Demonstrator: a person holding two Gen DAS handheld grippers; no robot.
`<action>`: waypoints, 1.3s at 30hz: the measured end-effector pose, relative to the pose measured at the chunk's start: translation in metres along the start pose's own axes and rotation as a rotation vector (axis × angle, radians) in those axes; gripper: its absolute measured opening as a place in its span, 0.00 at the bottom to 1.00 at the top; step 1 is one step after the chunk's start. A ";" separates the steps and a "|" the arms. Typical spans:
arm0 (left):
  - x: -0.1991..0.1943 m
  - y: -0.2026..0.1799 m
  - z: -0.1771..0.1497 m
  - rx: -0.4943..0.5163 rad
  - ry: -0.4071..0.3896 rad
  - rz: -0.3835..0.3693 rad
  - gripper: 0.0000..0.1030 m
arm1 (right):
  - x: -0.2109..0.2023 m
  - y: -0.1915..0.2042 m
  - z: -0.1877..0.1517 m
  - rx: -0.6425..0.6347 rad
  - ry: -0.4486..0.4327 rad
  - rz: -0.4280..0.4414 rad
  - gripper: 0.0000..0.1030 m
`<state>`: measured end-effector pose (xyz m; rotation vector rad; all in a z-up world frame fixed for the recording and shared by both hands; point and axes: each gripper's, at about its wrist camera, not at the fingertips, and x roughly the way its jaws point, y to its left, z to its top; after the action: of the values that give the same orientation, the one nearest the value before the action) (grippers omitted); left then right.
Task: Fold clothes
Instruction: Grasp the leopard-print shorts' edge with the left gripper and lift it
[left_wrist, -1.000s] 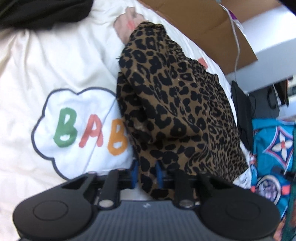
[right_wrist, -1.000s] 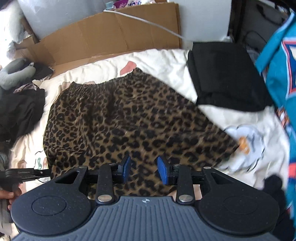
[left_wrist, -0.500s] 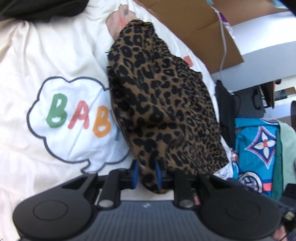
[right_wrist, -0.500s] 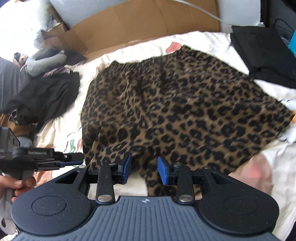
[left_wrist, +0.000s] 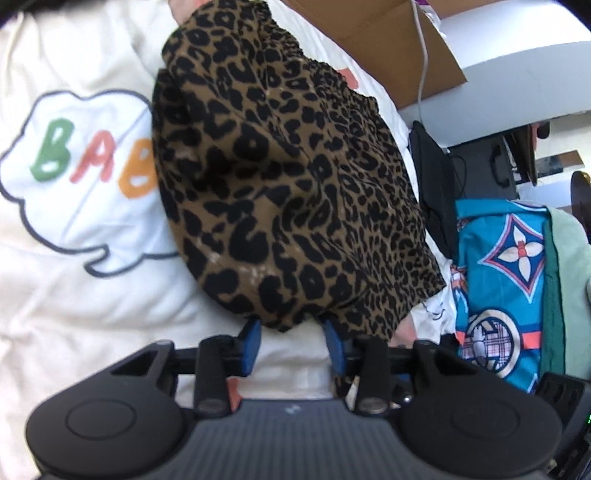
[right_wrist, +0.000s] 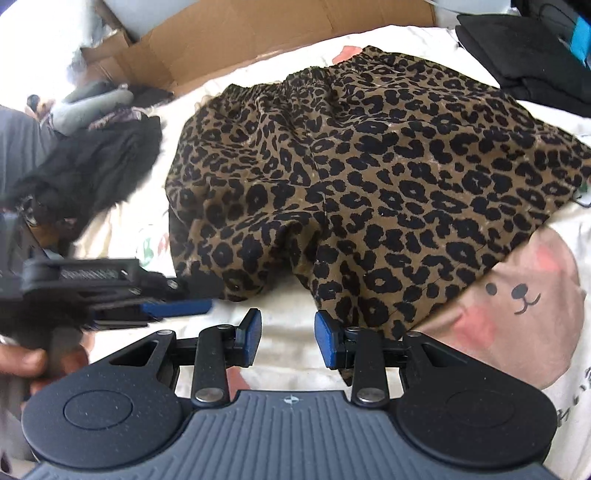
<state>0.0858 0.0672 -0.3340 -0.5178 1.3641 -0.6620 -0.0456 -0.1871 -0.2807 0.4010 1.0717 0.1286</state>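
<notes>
A leopard-print skirt (left_wrist: 288, 177) lies folded over on a cream bedspread (left_wrist: 92, 295) printed with a speech cloud. My left gripper (left_wrist: 293, 343) sits at the skirt's near hem; its jaws are opening, and the hem hangs just ahead of the blue pads (left_wrist: 253, 338) without being pinched. In the right wrist view the skirt (right_wrist: 388, 177) spreads wide, elastic waistband at the far side. My right gripper (right_wrist: 288, 339) stands open over bare bedspread just short of the hem, nothing between its fingers. The left gripper (right_wrist: 177, 306) shows there at the left, held by a hand (right_wrist: 22, 362).
A folded black garment (right_wrist: 524, 55) lies at the far right, a dark heap of clothes (right_wrist: 92, 166) at the left. Flattened cardboard (right_wrist: 277, 40) lines the far side. A blue patterned cloth (left_wrist: 502, 280) hangs to the right of the bed. A bear face (right_wrist: 517, 295) is printed near the hem.
The left gripper's jaws have parted and let go of the skirt's hem. The right gripper has come down and closer to the near hem, still open.
</notes>
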 end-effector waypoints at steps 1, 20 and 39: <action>0.002 0.000 -0.002 0.005 0.001 0.003 0.37 | 0.001 0.001 0.000 -0.002 -0.001 0.004 0.38; 0.015 0.006 0.013 0.149 -0.007 0.043 0.12 | 0.015 -0.001 -0.008 0.067 0.047 0.051 0.38; 0.009 -0.059 0.100 0.285 -0.042 -0.084 0.06 | 0.035 -0.002 0.016 0.204 0.003 0.132 0.42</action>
<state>0.1778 0.0143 -0.2857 -0.3592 1.1889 -0.8939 -0.0153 -0.1823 -0.3038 0.6565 1.0642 0.1376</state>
